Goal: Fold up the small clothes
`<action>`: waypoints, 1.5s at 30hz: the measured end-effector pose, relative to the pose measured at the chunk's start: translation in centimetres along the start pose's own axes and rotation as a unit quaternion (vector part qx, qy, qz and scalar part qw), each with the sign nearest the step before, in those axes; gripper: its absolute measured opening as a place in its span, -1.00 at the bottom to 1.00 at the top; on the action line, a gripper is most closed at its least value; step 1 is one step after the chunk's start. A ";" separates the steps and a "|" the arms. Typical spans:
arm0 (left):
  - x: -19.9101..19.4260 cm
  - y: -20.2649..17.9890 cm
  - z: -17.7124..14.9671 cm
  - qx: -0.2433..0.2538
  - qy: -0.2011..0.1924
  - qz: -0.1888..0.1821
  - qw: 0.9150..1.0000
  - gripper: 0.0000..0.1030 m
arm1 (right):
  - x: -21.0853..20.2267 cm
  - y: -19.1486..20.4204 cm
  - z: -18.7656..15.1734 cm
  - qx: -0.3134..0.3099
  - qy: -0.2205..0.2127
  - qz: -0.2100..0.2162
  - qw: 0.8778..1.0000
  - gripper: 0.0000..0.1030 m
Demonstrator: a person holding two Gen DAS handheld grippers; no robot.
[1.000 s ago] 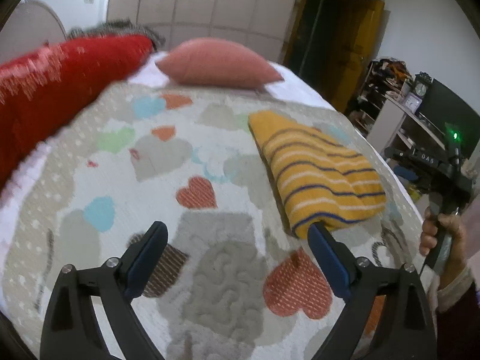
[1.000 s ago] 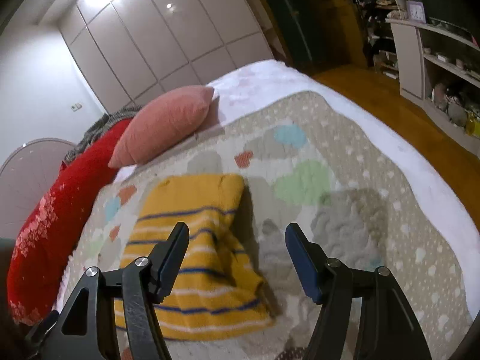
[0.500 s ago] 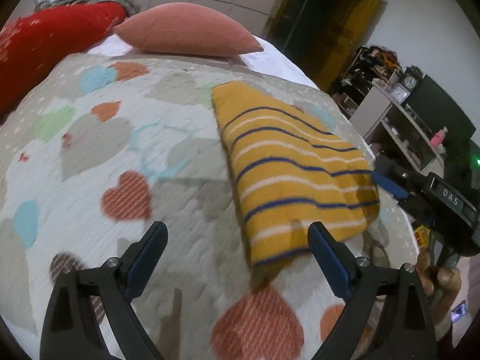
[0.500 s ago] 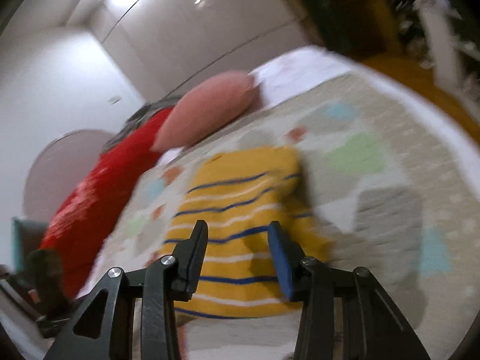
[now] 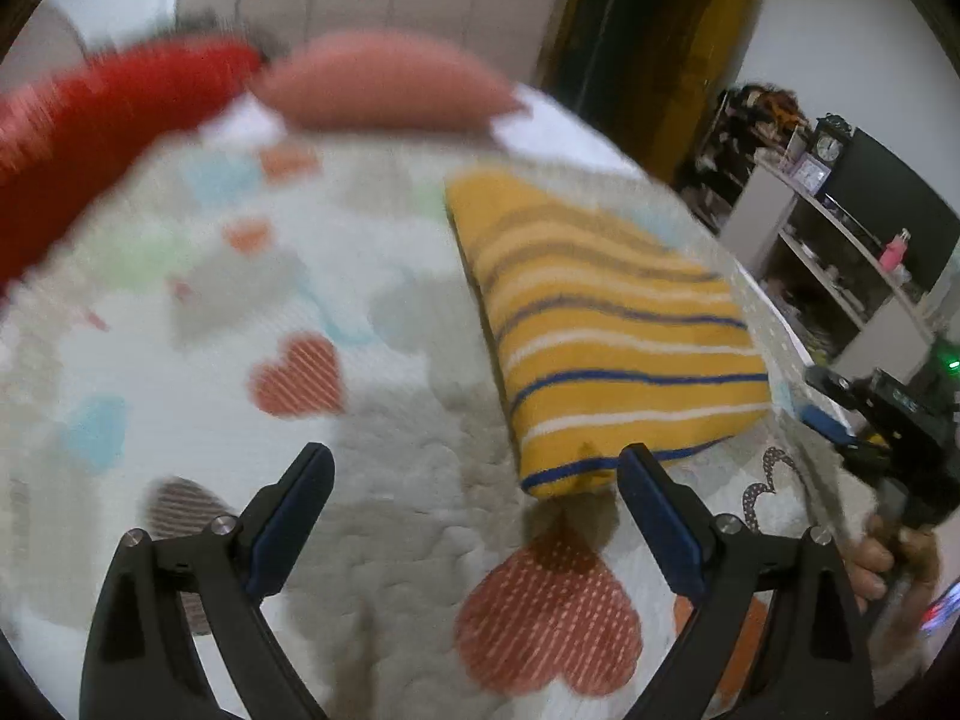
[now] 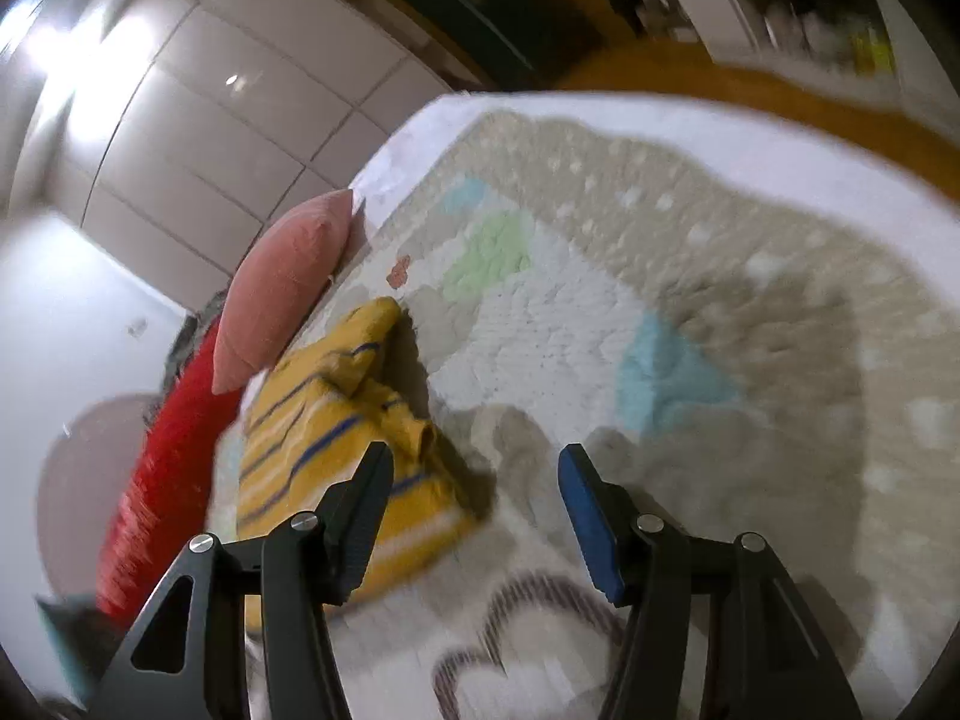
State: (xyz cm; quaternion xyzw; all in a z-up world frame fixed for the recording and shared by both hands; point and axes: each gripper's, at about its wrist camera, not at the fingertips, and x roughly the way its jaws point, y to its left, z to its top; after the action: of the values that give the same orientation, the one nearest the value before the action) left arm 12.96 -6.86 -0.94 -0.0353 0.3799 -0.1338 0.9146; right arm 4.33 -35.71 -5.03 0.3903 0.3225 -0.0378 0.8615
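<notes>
A folded yellow garment [image 5: 606, 330] with blue and white stripes lies on the heart-patterned blanket [image 5: 360, 420]. My left gripper [image 5: 474, 468] is open and empty, just in front of the garment's near left corner. The right gripper shows at the right edge of the left wrist view [image 5: 840, 426], held in a hand beside the garment. In the right wrist view the garment [image 6: 336, 438] lies left of my right gripper [image 6: 474, 468], which is open and empty above the blanket [image 6: 660, 312].
A pink pillow [image 5: 384, 87] and a long red cushion [image 5: 90, 138] lie at the head of the bed. Shelves with clutter [image 5: 840, 240] and a dark doorway [image 5: 648, 42] stand to the right. The bed's white edge [image 6: 720, 126] borders an orange floor.
The left gripper has drawn back from the garment. The right gripper has opened wider and swung to the right, off the garment. Both views are blurred by motion.
</notes>
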 end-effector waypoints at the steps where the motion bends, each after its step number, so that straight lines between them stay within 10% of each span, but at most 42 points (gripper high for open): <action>1: -1.4 -0.1 -0.1 0.008 -0.027 0.016 0.999 0.84 | -1.1 0.8 -0.6 -0.022 -0.010 -0.008 1.000 0.22; 6: -8.4 -1.0 -0.4 0.021 -0.158 0.074 0.984 1.00 | -5.2 4.8 -3.1 -0.105 -0.039 -0.029 0.993 0.32; 13: -12.7 -1.9 -1.0 0.033 -0.177 0.051 0.982 1.00 | -8.1 8.8 -6.7 -0.178 -0.058 -0.045 0.981 0.39; 45: -9.3 -6.9 -5.2 0.100 -0.041 0.043 0.993 1.00 | -7.6 7.1 -10.3 -0.214 -0.023 -0.104 0.971 0.47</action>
State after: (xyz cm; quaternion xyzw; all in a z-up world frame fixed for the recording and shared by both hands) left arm 1.53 -10.75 2.94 0.0674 0.3282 -0.1306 0.9331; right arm -4.84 -25.03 -0.93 0.1607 0.3421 -0.0659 0.9235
